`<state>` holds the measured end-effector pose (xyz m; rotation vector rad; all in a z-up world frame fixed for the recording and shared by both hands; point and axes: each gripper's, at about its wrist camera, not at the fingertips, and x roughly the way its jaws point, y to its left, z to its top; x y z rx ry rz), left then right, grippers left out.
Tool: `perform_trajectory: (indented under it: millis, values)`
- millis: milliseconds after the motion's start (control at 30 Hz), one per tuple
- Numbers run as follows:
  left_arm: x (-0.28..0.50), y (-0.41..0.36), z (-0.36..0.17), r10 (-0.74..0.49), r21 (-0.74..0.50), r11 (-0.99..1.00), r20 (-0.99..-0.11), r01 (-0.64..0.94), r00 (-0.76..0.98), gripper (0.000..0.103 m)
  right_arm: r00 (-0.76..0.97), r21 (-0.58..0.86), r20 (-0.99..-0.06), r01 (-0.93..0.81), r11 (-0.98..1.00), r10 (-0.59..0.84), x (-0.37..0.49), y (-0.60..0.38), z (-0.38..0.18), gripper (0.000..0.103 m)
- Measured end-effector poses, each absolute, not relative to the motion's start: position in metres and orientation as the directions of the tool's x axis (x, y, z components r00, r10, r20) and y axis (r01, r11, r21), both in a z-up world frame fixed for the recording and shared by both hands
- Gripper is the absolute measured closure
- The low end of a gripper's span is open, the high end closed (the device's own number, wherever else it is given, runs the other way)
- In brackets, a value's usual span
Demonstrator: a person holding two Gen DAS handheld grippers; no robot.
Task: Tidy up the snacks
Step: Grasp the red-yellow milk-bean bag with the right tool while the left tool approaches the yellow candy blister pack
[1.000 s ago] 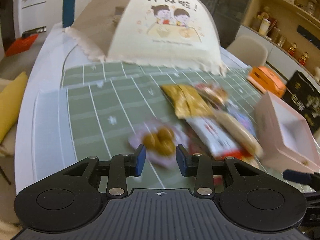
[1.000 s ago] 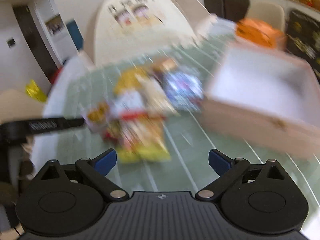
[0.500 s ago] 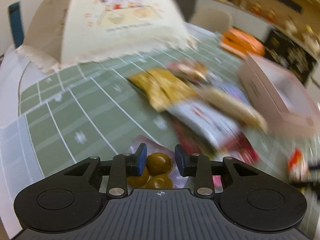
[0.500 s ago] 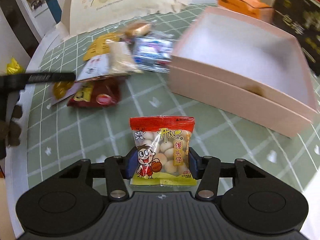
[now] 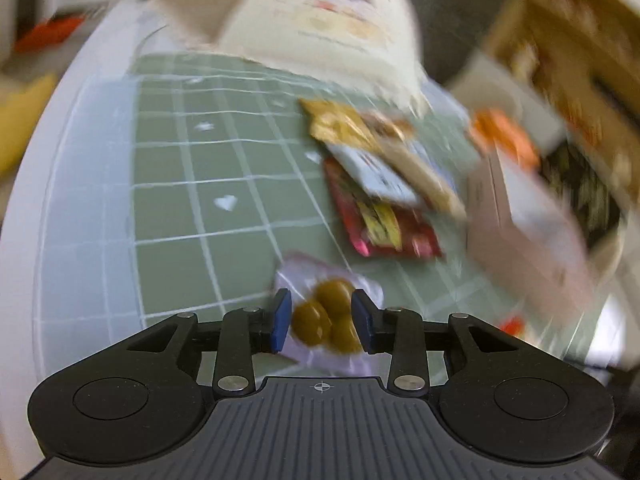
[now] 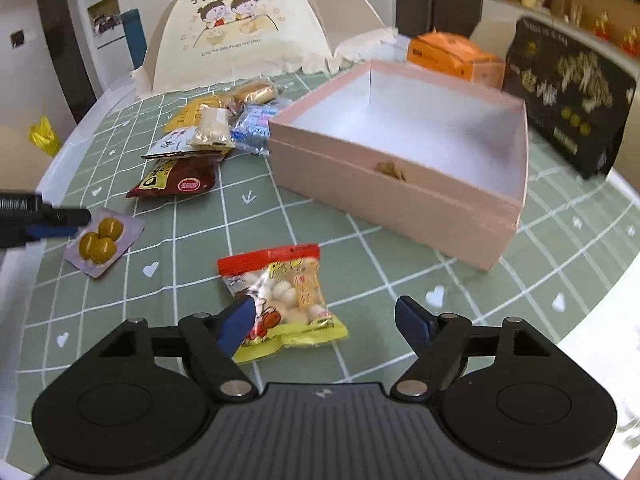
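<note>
1. Snacks lie loose on the green checked tablecloth (image 6: 280,216), most of them in a pile (image 6: 208,136) at the far left, just left of the pink box (image 6: 404,196).
2. My left gripper (image 5: 322,322) has its blue pads set narrow on either side of a pale purple packet of three brown balls (image 5: 328,316); they look closed on it, though that view is blurred.
3. From my right wrist view the same purple packet (image 6: 105,241) sits low over the cloth at the left edge, with the left gripper's dark fingertip (image 6: 60,218) reaching in over it. Whether the packet touches the cloth I cannot tell.
4. My right gripper (image 6: 325,322) stands wide apart and holds nothing.
5. A red and yellow bag of small white balls (image 6: 282,292) lies flat on the cloth at the near middle. Its lower left corner is by my right gripper's left pad, and the right pad is well clear of it.
6. The pink box is open at the top, white inside, with a small brown clasp (image 6: 390,170) on its near wall.
7. In the pile I see a dark red packet (image 6: 176,180), a white one, a yellow one and a blue one.
8. Far behind stands a cream mesh food cover (image 6: 240,32) with a cartoon of two children. An orange box (image 6: 452,56) and a black box (image 6: 568,96) sit at the far right.
</note>
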<state>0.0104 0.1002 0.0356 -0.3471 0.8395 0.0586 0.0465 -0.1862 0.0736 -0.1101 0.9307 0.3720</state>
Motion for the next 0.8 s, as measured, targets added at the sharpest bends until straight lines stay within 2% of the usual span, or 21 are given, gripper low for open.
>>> perform_trajectory:
  millis: [33, 67, 133, 233, 400, 500, 633, 700, 767, 800]
  values:
    - [0.015, 0.088, 0.036, -0.060, -0.196, 0.971, -0.758, -0.139, 0.650, 0.060, 0.530, 0.088, -0.799, -0.364, 0.927, 0.284, 0.047, -0.187, 0.075, 0.025]
    - [0.017, 0.076, 0.037, -0.031, -0.112, 0.990, -0.754, -0.082, 0.656, 0.060, 0.529, 0.102, -0.794, -0.371, 0.923, 0.300, 0.046, -0.188, 0.077, 0.025]
    - [0.019, 0.063, 0.037, -0.019, -0.049, 0.998, -0.757, -0.028, 0.654, 0.060, 0.540, 0.110, -0.778, -0.385, 0.916, 0.321, 0.044, -0.187, 0.080, 0.025]
    - [0.027, 0.055, 0.037, -0.066, -0.066, 0.998, -0.771, 0.024, 0.634, 0.060, 0.547, 0.111, -0.767, -0.401, 0.909, 0.336, 0.045, -0.184, 0.077, 0.020]
    - [0.026, 0.040, 0.042, -0.115, -0.040, 0.990, -0.788, 0.136, 0.605, 0.060, 0.486, 0.143, -0.805, -0.400, 0.905, 0.342, 0.048, -0.180, 0.062, 0.019]
    - [0.015, 0.035, 0.054, -0.141, -0.059, 0.988, -0.736, 0.145, 0.662, 0.060, 0.475, 0.130, -0.817, -0.401, 0.907, 0.327, 0.046, -0.180, 0.055, 0.019]
    - [0.025, 0.018, 0.038, -0.114, 0.021, 0.977, -0.785, 0.210, 0.609, 0.059, 0.491, 0.111, -0.811, -0.405, 0.908, 0.318, 0.042, -0.186, 0.053, 0.019]
    - [0.025, 0.011, 0.035, -0.091, 0.077, 0.969, -0.776, 0.237, 0.624, 0.059, 0.494, 0.097, -0.812, -0.414, 0.905, 0.313, 0.042, -0.186, 0.053, 0.019]
    - [0.027, 0.006, 0.033, -0.116, 0.058, 0.964, -0.784, 0.258, 0.610, 0.056, 0.498, 0.086, -0.810, -0.423, 0.902, 0.310, 0.041, -0.185, 0.052, 0.018]
    - [0.027, 0.007, 0.032, -0.141, 0.032, 0.963, -0.790, 0.269, 0.596, 0.051, 0.500, 0.084, -0.808, -0.426, 0.901, 0.312, 0.040, -0.185, 0.052, 0.017]
